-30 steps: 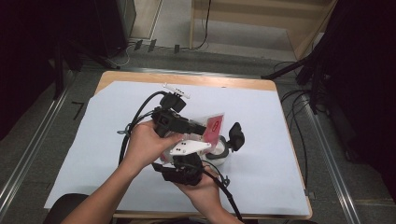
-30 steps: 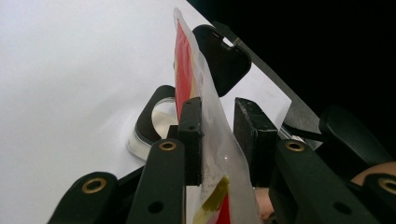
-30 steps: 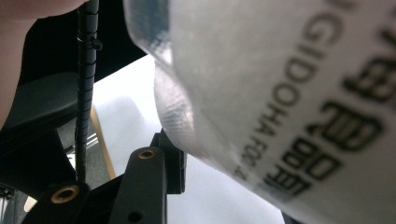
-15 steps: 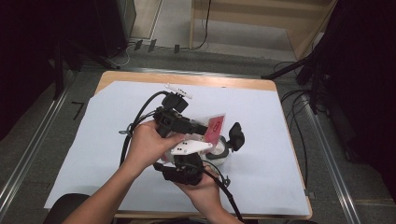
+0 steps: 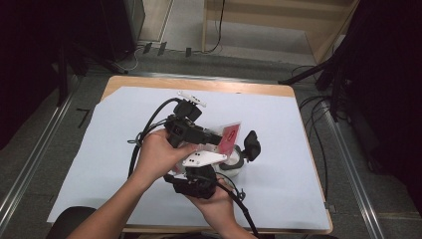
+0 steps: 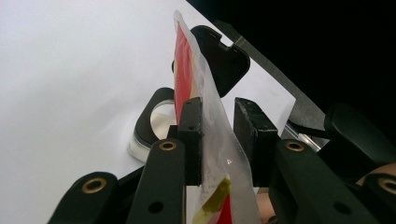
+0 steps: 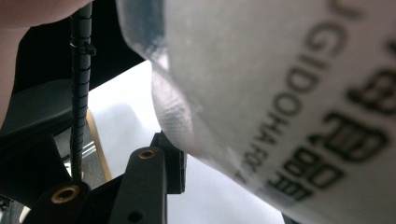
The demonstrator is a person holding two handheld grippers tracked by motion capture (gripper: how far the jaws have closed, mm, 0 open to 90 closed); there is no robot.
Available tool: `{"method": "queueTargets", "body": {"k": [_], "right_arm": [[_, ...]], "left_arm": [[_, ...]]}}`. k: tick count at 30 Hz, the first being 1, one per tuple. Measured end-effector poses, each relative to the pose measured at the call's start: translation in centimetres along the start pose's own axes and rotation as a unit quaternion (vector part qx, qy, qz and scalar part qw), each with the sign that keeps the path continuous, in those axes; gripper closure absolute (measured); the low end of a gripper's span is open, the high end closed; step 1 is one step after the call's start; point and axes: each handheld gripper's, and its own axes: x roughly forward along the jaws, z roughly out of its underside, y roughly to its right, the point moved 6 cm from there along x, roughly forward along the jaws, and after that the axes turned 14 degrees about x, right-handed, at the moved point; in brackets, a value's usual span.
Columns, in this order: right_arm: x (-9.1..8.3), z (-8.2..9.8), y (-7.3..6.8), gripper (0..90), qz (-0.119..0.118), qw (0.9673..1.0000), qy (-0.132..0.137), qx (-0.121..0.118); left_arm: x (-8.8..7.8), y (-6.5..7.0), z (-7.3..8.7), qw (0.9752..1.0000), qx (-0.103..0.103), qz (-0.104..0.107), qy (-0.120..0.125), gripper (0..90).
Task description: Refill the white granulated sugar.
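Both grippers are crowding the middle of the bench (image 5: 124,84), the left gripper (image 5: 211,139) lying just over the right gripper (image 5: 199,181). A red sachet (image 5: 230,135) is standing between the left gripper's jaws, with the white container (image 5: 234,162) and its raised black lid (image 5: 251,144) blocking the way just beyond. Black cables (image 5: 149,124) are looping off to the left. The white sheet (image 5: 283,124) is lying bare to the right and along the far edge.
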Motion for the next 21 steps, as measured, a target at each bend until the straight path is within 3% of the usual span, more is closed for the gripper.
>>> {"method": "queueTargets", "body": {"k": [21], "right_arm": [[-0.21,-0.15,-0.14,63.6,0.004,1.0,0.0,-0.002]], "left_arm": [[-0.04,0.0,-0.36,1.0,-0.004,0.004,0.003,73.6]]}}
